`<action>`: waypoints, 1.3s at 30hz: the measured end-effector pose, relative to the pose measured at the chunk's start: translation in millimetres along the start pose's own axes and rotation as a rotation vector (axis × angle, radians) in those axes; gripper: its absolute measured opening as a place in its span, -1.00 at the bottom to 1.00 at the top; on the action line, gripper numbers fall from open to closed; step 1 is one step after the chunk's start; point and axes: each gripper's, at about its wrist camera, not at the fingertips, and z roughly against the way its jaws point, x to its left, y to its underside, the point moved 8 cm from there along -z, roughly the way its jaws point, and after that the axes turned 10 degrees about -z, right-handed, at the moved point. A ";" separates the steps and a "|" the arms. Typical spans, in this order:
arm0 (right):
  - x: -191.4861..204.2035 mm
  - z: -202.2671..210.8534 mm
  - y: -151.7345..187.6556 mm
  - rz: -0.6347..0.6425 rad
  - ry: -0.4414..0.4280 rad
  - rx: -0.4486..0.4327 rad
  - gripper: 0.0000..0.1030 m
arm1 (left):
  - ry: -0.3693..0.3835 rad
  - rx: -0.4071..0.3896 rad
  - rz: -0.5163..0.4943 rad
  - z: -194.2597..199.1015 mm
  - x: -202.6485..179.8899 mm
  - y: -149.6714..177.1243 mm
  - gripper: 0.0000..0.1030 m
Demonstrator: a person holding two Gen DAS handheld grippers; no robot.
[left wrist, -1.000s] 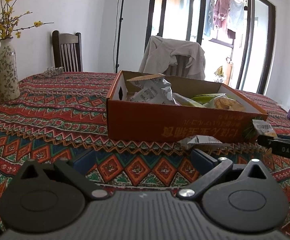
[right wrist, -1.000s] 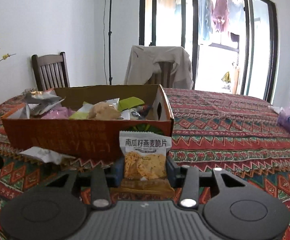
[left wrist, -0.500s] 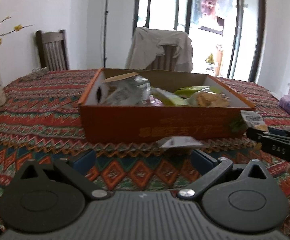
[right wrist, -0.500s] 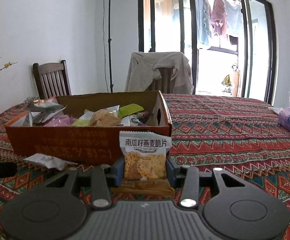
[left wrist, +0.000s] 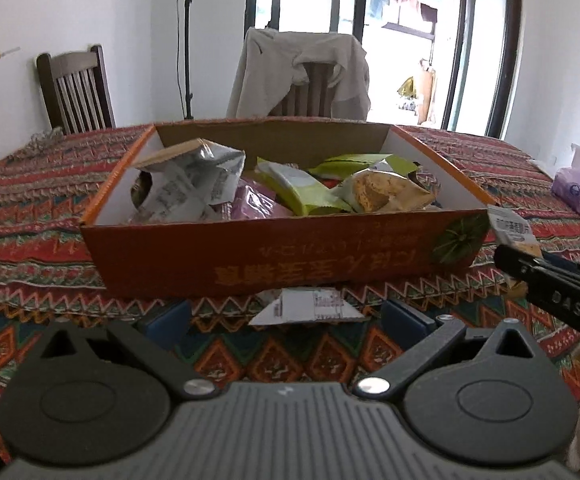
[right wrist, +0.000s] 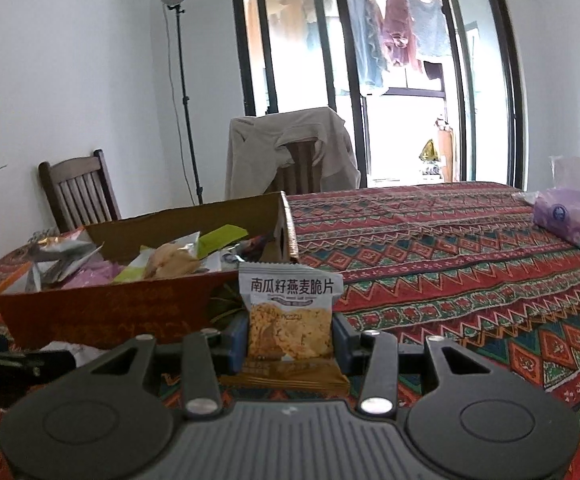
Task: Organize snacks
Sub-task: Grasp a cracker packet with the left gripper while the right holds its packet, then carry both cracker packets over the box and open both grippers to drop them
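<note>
An orange cardboard box (left wrist: 290, 264) holds several snack packets, silver, green, purple and tan. It also shows in the right wrist view (right wrist: 122, 304) at left. A white packet (left wrist: 309, 306) lies on the tablecloth in front of the box, between my open left gripper's (left wrist: 286, 320) fingers. My right gripper (right wrist: 290, 336) is shut on an oat crisp packet (right wrist: 290, 320), held upright just right of the box's near corner. The right gripper and its packet (left wrist: 511, 230) show at the right edge of the left wrist view.
A patterned red tablecloth (right wrist: 449, 260) covers the table. A purple tissue pack (right wrist: 569, 216) lies at the far right. Two chairs (left wrist: 301, 80) stand behind the table, one draped with a jacket. A lamp stand (right wrist: 178, 80) is by the wall.
My left gripper has risen and swung right, centring on the box and looking into it. My right gripper has lifted a little with its packet, closer to the box corner.
</note>
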 end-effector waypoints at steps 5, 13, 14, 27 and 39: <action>-1.4 0.3 -0.2 -0.008 0.001 -0.006 -0.18 | -0.038 0.016 -0.009 -14.3 -3.4 -6.1 0.98; -2.3 0.4 -0.2 -0.019 -0.004 -0.009 -0.18 | -0.043 0.071 -0.004 -34.8 -7.4 -2.5 0.26; -2.2 0.6 -0.2 -0.019 -0.006 -0.010 -0.18 | -0.043 0.062 0.000 -34.0 -7.3 -2.0 0.26; -1.2 3.7 -2.3 -0.020 -0.019 -0.036 -0.18 | -0.043 -0.066 -0.069 1.2 -19.3 -8.7 0.23; 14.9 12.0 -3.5 0.058 -0.038 -0.081 -0.18 | -0.022 -0.199 -0.056 54.8 -11.0 -24.6 0.23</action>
